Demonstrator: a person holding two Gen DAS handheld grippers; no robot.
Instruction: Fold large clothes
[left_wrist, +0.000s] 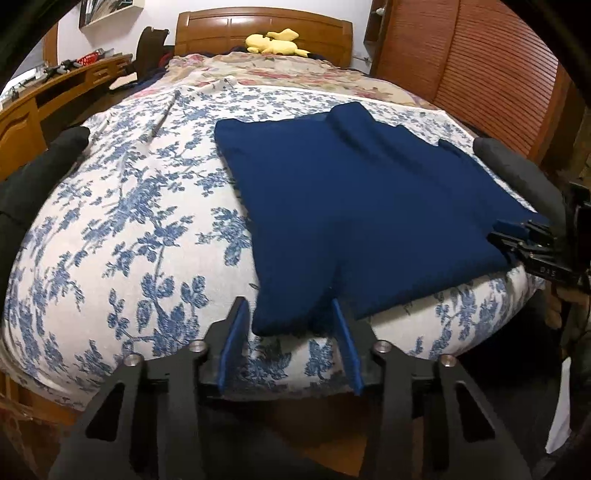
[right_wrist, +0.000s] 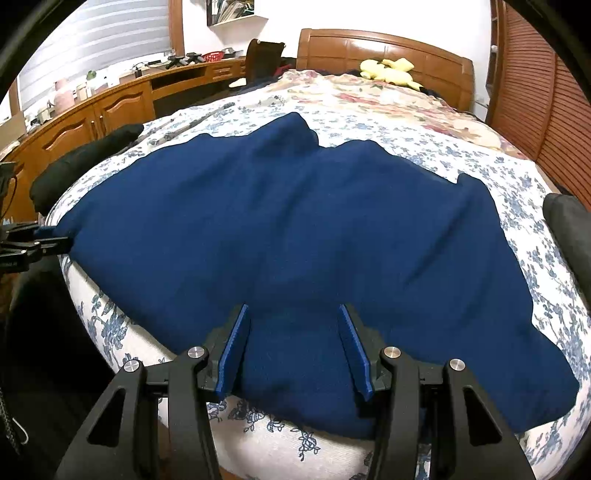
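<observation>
A dark blue garment (left_wrist: 362, 199) lies spread flat on the bed's blue-flowered white cover (left_wrist: 129, 221). My left gripper (left_wrist: 290, 306) is open, its blue pads either side of the garment's near left corner. My right gripper (right_wrist: 293, 314) is open over the garment's (right_wrist: 295, 221) near edge, cloth lying between the pads. In the left wrist view the right gripper (left_wrist: 517, 240) shows at the garment's right edge. In the right wrist view the left gripper (right_wrist: 40, 243) shows at the garment's left corner.
A wooden headboard (left_wrist: 258, 29) with a yellow plush toy (left_wrist: 275, 42) is at the far end. A wooden desk and cabinets (right_wrist: 92, 107) run along the left. A slatted wardrobe (left_wrist: 480, 66) stands at the right. Black cloth (left_wrist: 40, 166) lies at the bed's left edge.
</observation>
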